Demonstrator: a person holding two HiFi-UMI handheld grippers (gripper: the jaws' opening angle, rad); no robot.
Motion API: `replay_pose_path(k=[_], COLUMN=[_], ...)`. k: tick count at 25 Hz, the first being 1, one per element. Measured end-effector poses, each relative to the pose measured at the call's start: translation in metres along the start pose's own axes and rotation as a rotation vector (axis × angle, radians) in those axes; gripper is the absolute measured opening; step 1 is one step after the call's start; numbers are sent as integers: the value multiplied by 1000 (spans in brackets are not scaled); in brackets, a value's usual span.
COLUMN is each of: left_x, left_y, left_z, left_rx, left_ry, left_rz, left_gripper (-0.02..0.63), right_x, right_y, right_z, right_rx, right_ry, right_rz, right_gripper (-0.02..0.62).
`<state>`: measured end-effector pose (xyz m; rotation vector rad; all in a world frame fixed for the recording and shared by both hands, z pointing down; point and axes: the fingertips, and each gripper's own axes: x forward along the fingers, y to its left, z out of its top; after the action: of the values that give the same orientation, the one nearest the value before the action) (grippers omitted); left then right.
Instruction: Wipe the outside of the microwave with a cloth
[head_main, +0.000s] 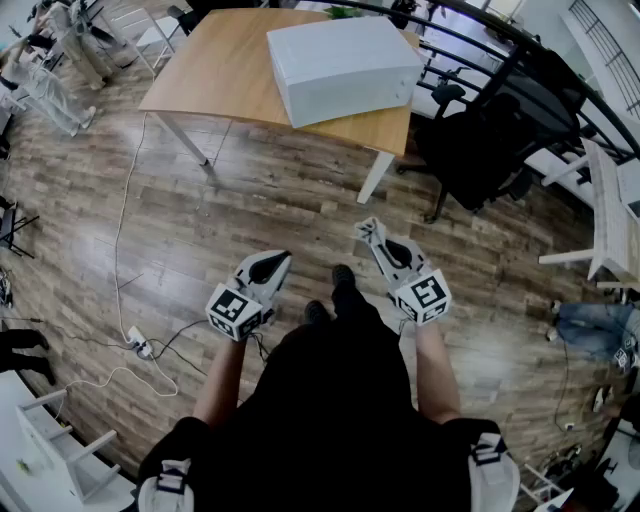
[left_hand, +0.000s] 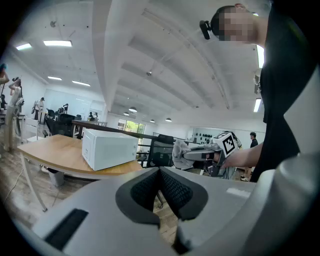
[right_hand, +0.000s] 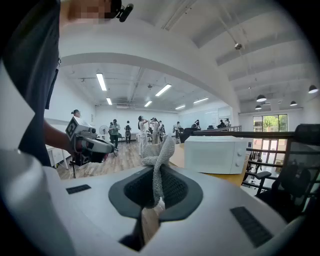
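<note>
While microwave (head_main: 345, 68) sits near table (head_main: 210, 70) edge | left hand-held gripper (head_main: 282, 258) closed | right hand-held gripper (head_main: 370, 234) pinches cloth (right_hand: 160, 152)

A white, boxy microwave (head_main: 345, 65) is set upright on a wooden table (head_main: 225, 70) at the far side of the scene, toward the table's right end and close to its near edge. Its door is shut, and two knobs are seen at the right of its front. The cloth (right_hand: 161, 150) is pale grey, knit-textured, bunched and twisted into a narrow strip. It is pinched between the closed jaws of the right gripper (right_hand: 157, 176), its free end stuck up past the tips. The cloth is held well apart from the microwave.
</note>
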<state>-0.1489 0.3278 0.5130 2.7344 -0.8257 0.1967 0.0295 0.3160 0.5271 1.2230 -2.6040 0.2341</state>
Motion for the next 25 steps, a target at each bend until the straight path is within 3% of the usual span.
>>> replay_pose_path(k=[6,15,20,25], left_x=[20,45,75,100], left_y=[-2,14,20,24], left_z=[3,14,32,45], left_rx=[34,13,18,38], left_ry=[13,6,-12,-26], left_rz=[0,49,51,56], left_gripper=[3,3,3,3], right_x=[1,10,18,28], right_y=[-19,-57,-79,-104], right_z=[3,5,11,17], right_rx=[-23,-3,-46,-26], right_ry=[-56,-32,-71,-69], right_rz=[10,2,41,66], right_gripper=[17,17,17,17])
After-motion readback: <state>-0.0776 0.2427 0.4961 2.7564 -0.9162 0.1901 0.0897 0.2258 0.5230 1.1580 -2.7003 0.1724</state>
